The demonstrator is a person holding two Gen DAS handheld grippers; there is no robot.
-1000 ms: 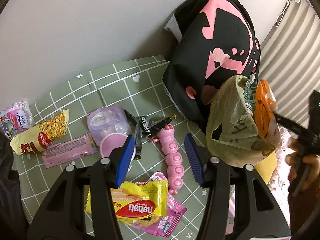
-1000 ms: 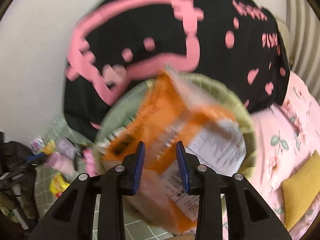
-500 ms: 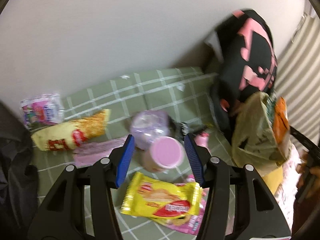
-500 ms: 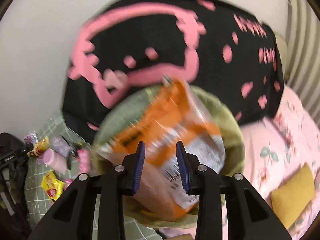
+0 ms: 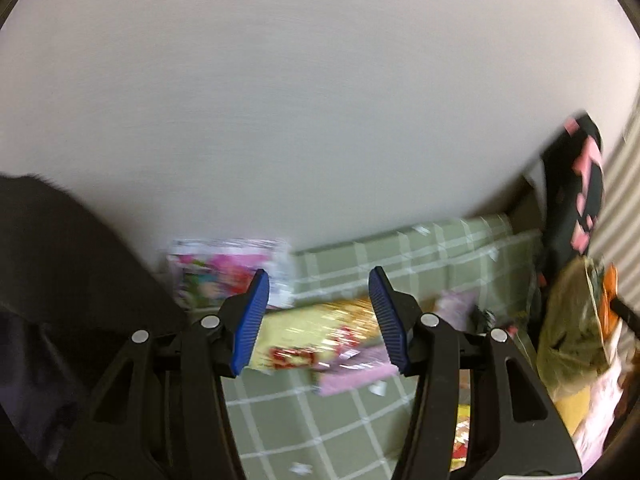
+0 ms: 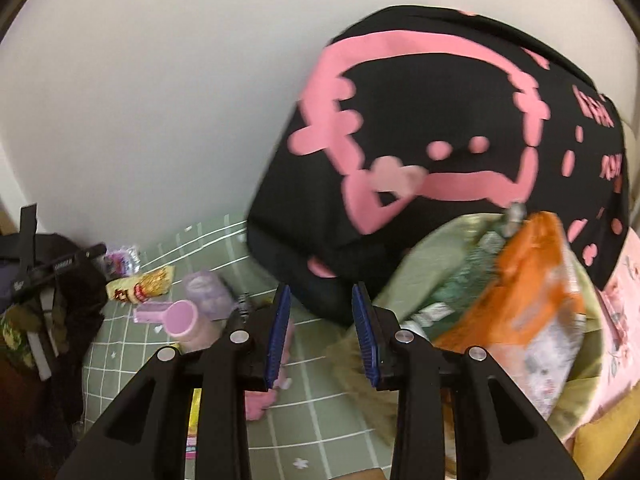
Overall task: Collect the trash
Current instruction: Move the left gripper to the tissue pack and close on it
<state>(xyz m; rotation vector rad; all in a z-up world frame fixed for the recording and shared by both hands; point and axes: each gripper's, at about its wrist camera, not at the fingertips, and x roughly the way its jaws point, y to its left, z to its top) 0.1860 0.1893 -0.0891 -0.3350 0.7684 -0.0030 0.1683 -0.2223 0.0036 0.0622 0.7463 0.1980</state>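
My left gripper (image 5: 318,280) is open and empty, above a yellow snack packet (image 5: 316,332) on the green checked cover (image 5: 320,412). A pink flat wrapper (image 5: 352,372) lies beside it, and a pink-white packet (image 5: 224,276) lies against the wall. My right gripper (image 6: 320,308) is open and empty, left of the olive trash bag (image 6: 416,264), which holds an orange packet (image 6: 532,292). The bag also shows at the right of the left wrist view (image 5: 568,344).
A black cushion with pink print (image 6: 440,136) leans on the wall behind the bag. A pink cup (image 6: 186,324), a purple lidded cup (image 6: 208,292) and a pink toy (image 6: 260,396) lie on the cover. Dark bags (image 6: 44,300) stand at the left.
My left gripper swung left, from the pink cup to the yellow packet near the wall. My right gripper let go of the orange packet, now in the bag, and swung left.
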